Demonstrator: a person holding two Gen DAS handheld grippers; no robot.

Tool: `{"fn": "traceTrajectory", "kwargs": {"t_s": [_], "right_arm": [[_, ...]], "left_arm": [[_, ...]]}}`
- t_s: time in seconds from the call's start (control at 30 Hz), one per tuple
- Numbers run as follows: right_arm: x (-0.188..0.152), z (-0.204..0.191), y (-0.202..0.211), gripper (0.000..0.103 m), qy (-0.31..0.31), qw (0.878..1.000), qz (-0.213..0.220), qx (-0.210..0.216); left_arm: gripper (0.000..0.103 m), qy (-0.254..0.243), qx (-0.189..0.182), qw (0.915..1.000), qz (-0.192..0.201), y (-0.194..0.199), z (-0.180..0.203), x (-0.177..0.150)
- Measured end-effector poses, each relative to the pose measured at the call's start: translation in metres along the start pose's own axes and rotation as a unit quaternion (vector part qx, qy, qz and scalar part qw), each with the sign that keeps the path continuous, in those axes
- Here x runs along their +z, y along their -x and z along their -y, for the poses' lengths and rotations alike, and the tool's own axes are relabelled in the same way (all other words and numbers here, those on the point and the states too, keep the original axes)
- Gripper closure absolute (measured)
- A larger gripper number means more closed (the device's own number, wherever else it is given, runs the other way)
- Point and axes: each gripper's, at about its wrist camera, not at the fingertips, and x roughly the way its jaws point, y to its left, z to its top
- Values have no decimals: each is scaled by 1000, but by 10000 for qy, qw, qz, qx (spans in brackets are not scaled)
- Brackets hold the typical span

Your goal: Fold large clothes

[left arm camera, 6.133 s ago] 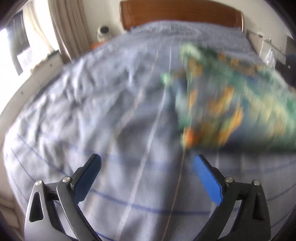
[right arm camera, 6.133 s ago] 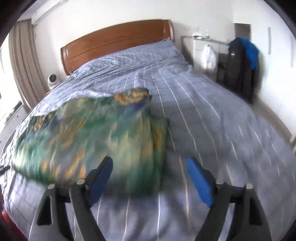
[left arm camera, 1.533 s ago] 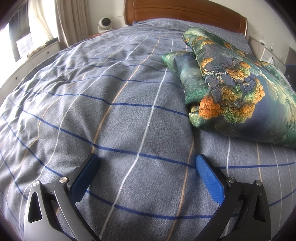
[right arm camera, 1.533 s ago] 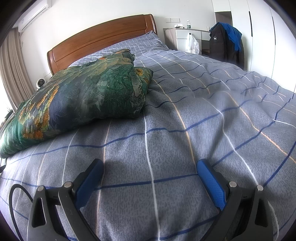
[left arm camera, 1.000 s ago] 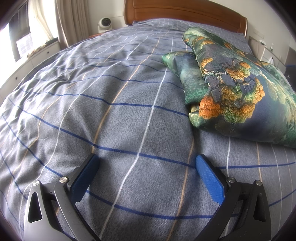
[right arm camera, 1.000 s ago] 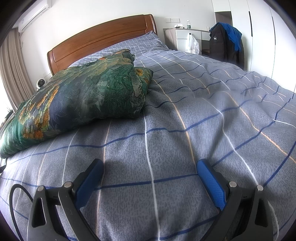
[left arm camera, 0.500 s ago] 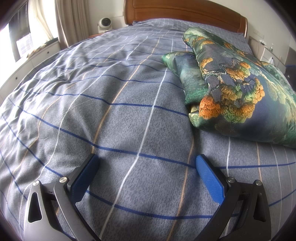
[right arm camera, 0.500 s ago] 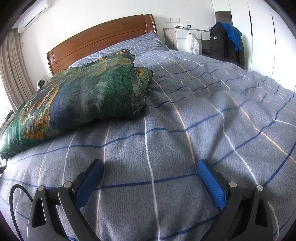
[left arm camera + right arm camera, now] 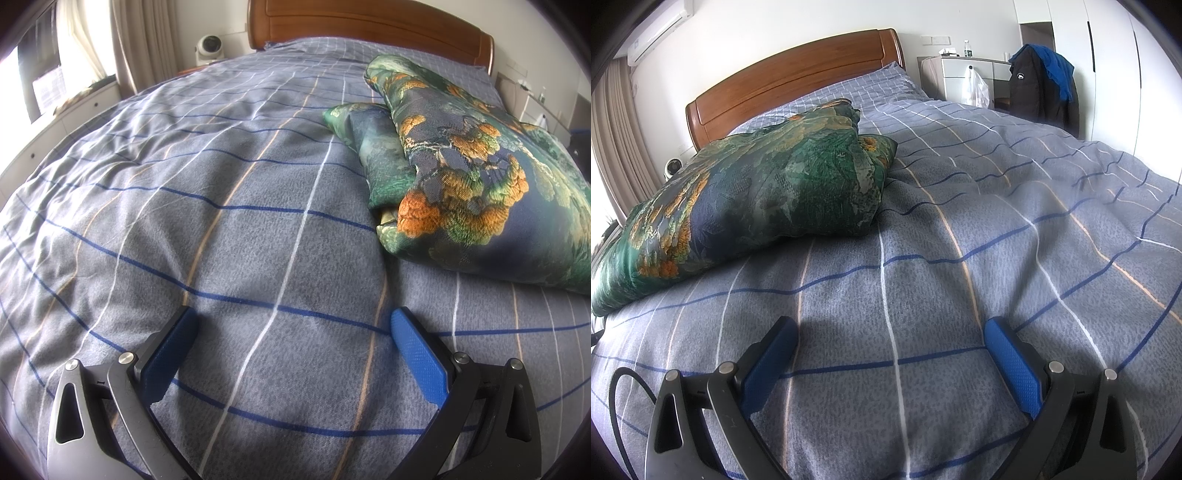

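Note:
A green and navy garment with orange flowers [image 9: 469, 177] lies folded in a thick bundle on the bed, at the upper right of the left wrist view. The same folded garment [image 9: 750, 199] fills the upper left of the right wrist view. My left gripper [image 9: 293, 321] rests low over the grey checked bedspread [image 9: 221, 221], open and holding nothing, with the bundle ahead to its right. Over the bedspread [image 9: 997, 240] my right gripper [image 9: 891, 330] is open too, nothing between its blue pads, the bundle ahead to its left.
A wooden headboard [image 9: 798, 77] closes the far end of the bed. A small white fan [image 9: 209, 46] and curtains [image 9: 144, 40] stand at the left side. On the right are a white dresser [image 9: 964, 74], a hanging white bag [image 9: 975, 90] and a dark jacket [image 9: 1038, 88] on a chair.
Six seconds ago both views were blurred and higher above the bundle. Over the last 1.5 seconds nothing has moved; both grippers stay low and open.

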Motion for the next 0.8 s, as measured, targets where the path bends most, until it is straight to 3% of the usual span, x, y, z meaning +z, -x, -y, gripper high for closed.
{"fn": "traceTrajectory", "kwargs": {"t_s": [0.27, 0.4, 0.53, 0.63, 0.7, 0.8], "right_arm": [[0, 0, 0, 3, -3, 10000, 0, 2], [0, -1, 0, 3, -11, 10000, -1, 15], [0, -1, 1, 2, -32, 10000, -9, 47], [2, 1, 0, 2, -44, 10000, -46, 68], [7, 3, 1, 2, -83, 9996, -196, 164], [22, 19, 13, 2, -597, 9953, -385, 655]], "left_arm": [[0, 7, -53, 10000, -72, -2, -1, 1], [0, -110, -118, 9964, -832, -7, 0, 18], [0, 778, -253, 9875, -1349, -10, -13, 23], [0, 630, -148, 9881, -1394, -9, -6, 24], [2, 592, -88, 9907, -1220, 3, -3, 26], [2, 523, 8, 9973, -507, 51, 6, 39]]}}
